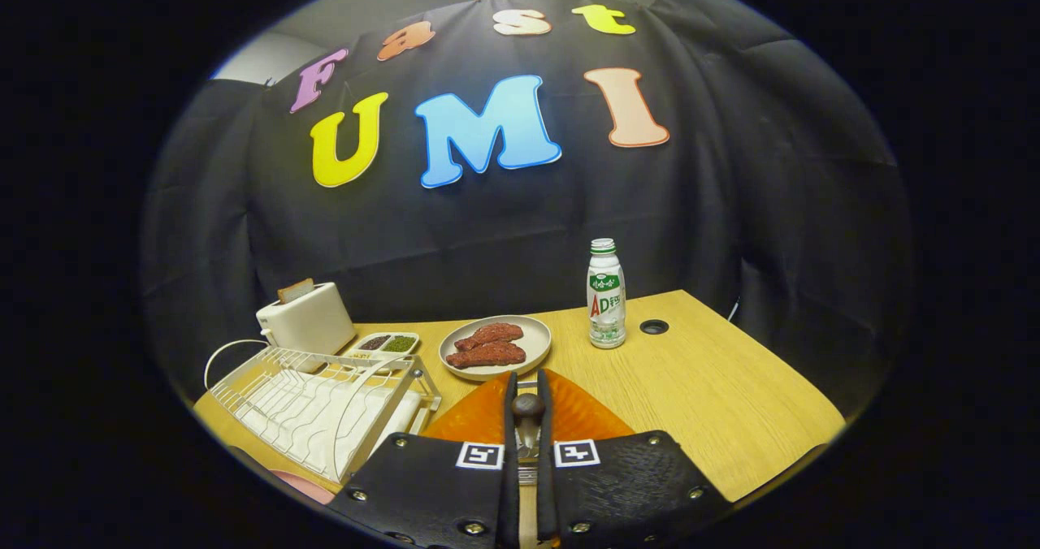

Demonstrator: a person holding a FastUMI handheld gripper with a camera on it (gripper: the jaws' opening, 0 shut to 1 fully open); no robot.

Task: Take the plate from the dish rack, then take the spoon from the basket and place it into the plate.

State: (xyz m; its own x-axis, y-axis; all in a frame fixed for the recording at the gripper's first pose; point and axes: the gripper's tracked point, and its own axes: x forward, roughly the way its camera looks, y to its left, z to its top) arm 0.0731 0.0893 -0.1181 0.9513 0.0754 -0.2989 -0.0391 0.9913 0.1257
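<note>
**Wooden table, spoon pinched over the plate**

Wooden tabletop runs ahead of us to a black cloth wall. Our claw (527, 380) is narrow, both fingers pressing on what we take to be the spoon (527, 408). Its dark rounded end stands up between them and a bit of metal shows lower in the gap. The orange plate (479, 423) lies on the table right under the fingers, spreading out to either side of them, so we judge the drop to be close.

What could go wrong: the grip is on a thin, smooth piece, so the spoon may twist or slide as the fingers part and land on its end. We cannot tell how high we are above the plate. Let go too high and the spoon may bounce or skid off the sloped rim onto the wood.

At 12 o'clock, just beyond the plate, sits a dish (532, 346) of red meat slices, so an overshoot would put the spoon there. The rack (325, 403) is at 9 o'clock, near the plate's edge, and a sideways swing could snag its wires. Farther off are a toaster (305, 322) at 10, a small tray (388, 343) beside it, and a bottle (606, 293) at 1 o'clock, well apart from our path.
</note>
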